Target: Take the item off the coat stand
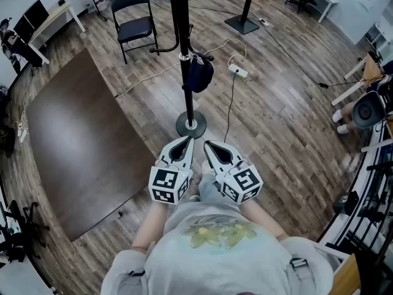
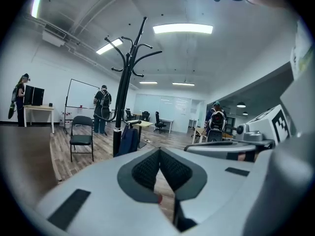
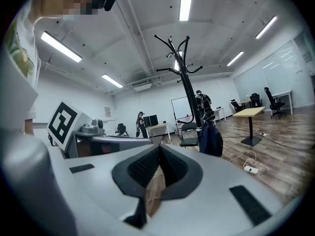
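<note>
A black coat stand [image 1: 183,48] rises from a round base [image 1: 191,126] on the wood floor, straight ahead of me. A dark blue bag [image 1: 199,74] hangs from a low hook on its right side. It also shows as a dark blue bag [image 2: 129,139] in the left gripper view and as a dark blue bag [image 3: 210,139] in the right gripper view. My left gripper [image 1: 187,141] and right gripper [image 1: 207,145] are held side by side close to my chest, short of the stand. Both are shut and hold nothing.
A large dark table [image 1: 73,140] fills the left. A black folding chair [image 1: 135,23] stands behind the stand. A white power strip [image 1: 239,71] and cables lie on the floor to the right. Other people stand farther off by desks and a whiteboard [image 2: 81,93].
</note>
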The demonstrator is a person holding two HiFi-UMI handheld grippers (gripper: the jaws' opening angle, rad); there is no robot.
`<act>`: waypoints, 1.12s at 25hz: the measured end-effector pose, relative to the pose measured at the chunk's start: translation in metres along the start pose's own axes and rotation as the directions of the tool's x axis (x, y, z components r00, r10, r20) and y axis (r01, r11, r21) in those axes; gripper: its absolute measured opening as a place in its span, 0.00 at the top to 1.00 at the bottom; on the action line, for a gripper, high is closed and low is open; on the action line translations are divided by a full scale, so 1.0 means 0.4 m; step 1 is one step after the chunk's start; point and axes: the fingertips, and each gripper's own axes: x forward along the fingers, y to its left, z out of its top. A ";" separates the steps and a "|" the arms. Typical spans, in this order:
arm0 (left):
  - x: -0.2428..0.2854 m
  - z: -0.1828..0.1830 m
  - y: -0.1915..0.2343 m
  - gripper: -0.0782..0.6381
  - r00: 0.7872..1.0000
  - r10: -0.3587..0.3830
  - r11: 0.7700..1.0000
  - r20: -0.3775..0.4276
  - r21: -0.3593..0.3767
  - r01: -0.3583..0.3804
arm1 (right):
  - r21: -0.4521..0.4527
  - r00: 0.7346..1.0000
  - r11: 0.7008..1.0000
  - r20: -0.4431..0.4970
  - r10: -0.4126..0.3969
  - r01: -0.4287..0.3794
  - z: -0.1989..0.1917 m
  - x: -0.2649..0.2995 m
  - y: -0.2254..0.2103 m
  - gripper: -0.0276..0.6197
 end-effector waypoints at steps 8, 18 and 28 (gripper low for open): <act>0.064 0.043 0.052 0.87 1.000 0.001 1.000 0.007 0.015 -0.001 | -0.021 1.000 1.000 0.010 -0.009 0.009 0.040 0.075 -0.064 0.95; 0.148 0.076 0.106 0.87 1.000 -0.005 0.999 -0.009 0.037 0.005 | -0.013 1.000 1.000 -0.005 -0.026 0.026 0.059 0.171 -0.153 0.90; 0.193 0.080 0.147 0.87 0.999 0.017 0.999 -0.036 0.034 -0.016 | 0.012 0.998 0.998 -0.012 -0.055 0.055 0.073 0.241 -0.227 0.72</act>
